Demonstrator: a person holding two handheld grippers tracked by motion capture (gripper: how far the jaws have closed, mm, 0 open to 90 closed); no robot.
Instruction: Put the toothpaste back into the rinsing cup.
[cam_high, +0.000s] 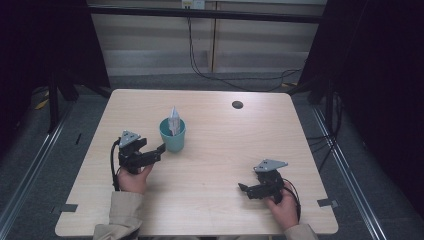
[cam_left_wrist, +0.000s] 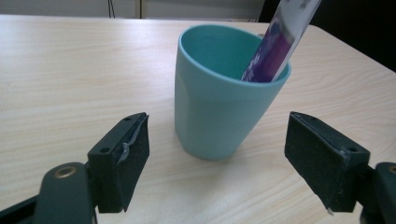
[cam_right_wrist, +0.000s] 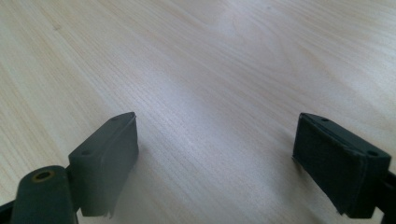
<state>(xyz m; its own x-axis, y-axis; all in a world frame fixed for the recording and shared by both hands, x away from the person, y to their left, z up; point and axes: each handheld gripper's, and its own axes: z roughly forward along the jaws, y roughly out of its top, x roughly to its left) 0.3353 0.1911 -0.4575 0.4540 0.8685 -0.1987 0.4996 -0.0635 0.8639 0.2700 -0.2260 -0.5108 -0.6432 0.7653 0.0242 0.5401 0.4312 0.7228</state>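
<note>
Desk (cam_high: 210, 200): we see a pale wood-grain top with rounded corners; its near edge is partly covered by our sleeves in the high view, and a small dark round hole (cam_high: 237, 104) sits near the far right corner.

Surroundings: we make out dark curtains at both sides, a wall with cables (cam_high: 220, 75) hanging behind the desk, and grey floor; the side areas are too dark for us to read.

Cup (cam_high: 172, 135): we find the teal cup standing upright left of the desk's middle. In the left gripper view it stands just ahead of the jaws, in line with the gap between them, untouched by either one; its far rim is hidden behind the tube.

Tube (cam_high: 173, 120): we see a white and purple tube standing tilted inside the cup, leaning on the rim. Its top is cut off in the left gripper view, its lower end is hidden in the cup, and its print is too blurred for us to read.

Left gripper (cam_left_wrist: 217, 161): we hold it just beside the cup, jaws spread wide with nothing pressed between them.

Right gripper (cam_right_wrist: 215, 163): we hold it low over bare desk at the near right, well apart from the cup, jaws wide apart and gripping nothing.
</note>
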